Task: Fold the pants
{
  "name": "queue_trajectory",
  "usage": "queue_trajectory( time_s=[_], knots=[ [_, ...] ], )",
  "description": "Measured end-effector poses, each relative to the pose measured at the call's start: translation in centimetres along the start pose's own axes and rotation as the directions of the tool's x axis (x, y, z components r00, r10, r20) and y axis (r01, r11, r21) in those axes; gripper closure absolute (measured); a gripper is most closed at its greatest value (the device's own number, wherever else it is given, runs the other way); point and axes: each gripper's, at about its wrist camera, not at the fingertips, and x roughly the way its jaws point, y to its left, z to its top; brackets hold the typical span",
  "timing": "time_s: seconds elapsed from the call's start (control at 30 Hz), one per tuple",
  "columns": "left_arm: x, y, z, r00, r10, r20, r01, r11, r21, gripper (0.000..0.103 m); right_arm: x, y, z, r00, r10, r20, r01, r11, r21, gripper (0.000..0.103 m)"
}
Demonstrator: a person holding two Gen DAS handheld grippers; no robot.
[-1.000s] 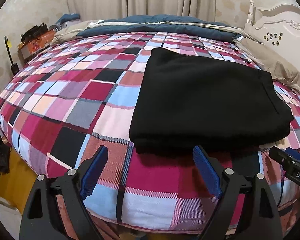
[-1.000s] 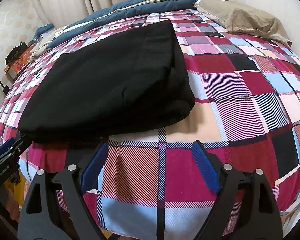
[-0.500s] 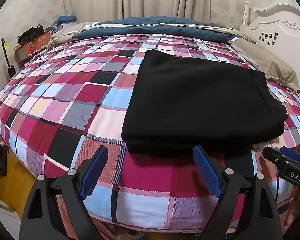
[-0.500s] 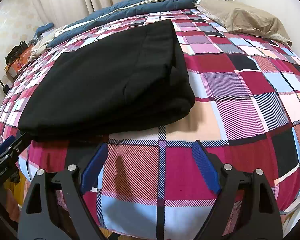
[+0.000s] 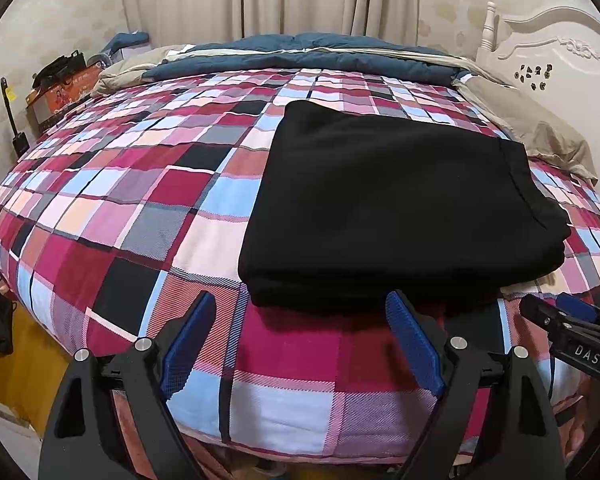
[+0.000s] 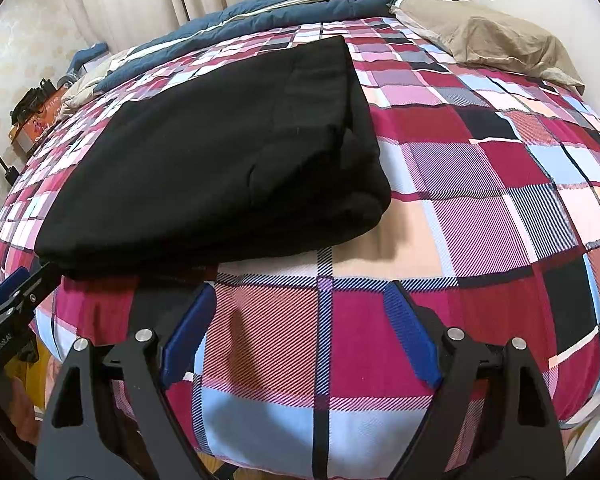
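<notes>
- Left wrist view: left gripper [image 5: 300, 336] jaws wide apart, nothing between them; folded black pants [image 5: 400, 208] lie on plaid bedspread [image 5: 120, 200], just beyond the fingertips.
- Right wrist view: right gripper [image 6: 300, 328] spread wide, empty; pants [image 6: 220, 152] up-left, apart from it.

Both wrist views overlook the bed [image 5: 148, 216] obliquely.

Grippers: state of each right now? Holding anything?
Left gripper: open, empty, short of the folded black pants.
Right gripper: open, empty, over the plaid bedspread beside the pants.
</notes>
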Motion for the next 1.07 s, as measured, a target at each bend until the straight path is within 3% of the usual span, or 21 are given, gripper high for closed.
queue_trajectory(
  time_s=[0.5,0.7,0.83,1.07],
  knots=[
    [-0.1,-0.7,0.0,1.0,-0.001,0.014,0.001,1.0,0.026,0.018,0.0,0.0,0.0,1.0,0.0,-0.002,0.0,1.0,-0.006,0.017],
    [-0.5,-1.2,1.1,0.995,-0.081,0.062,0.079,0.997,0.025,0.018,0.3,-0.2,0.0,1.0,0.011,0.004,-0.01,1.0,-0.023,0.014],
    [-0.4,-1.3,2.1,0.995,-0.066,0.077,0.063,0.997,0.044,0.018,-0.4,-0.6,0.3,0.999,0.043,0.015,-0.043,0.999,-0.011,0.013],
    [-0.1,1.8,4.2,0.997,-0.038,0.073,0.041,0.999,-0.032,0.018,-3.0,-2.1,2.9,0.996,0.048,0.08,-0.049,0.999,0.014,0.013]
  ],
)
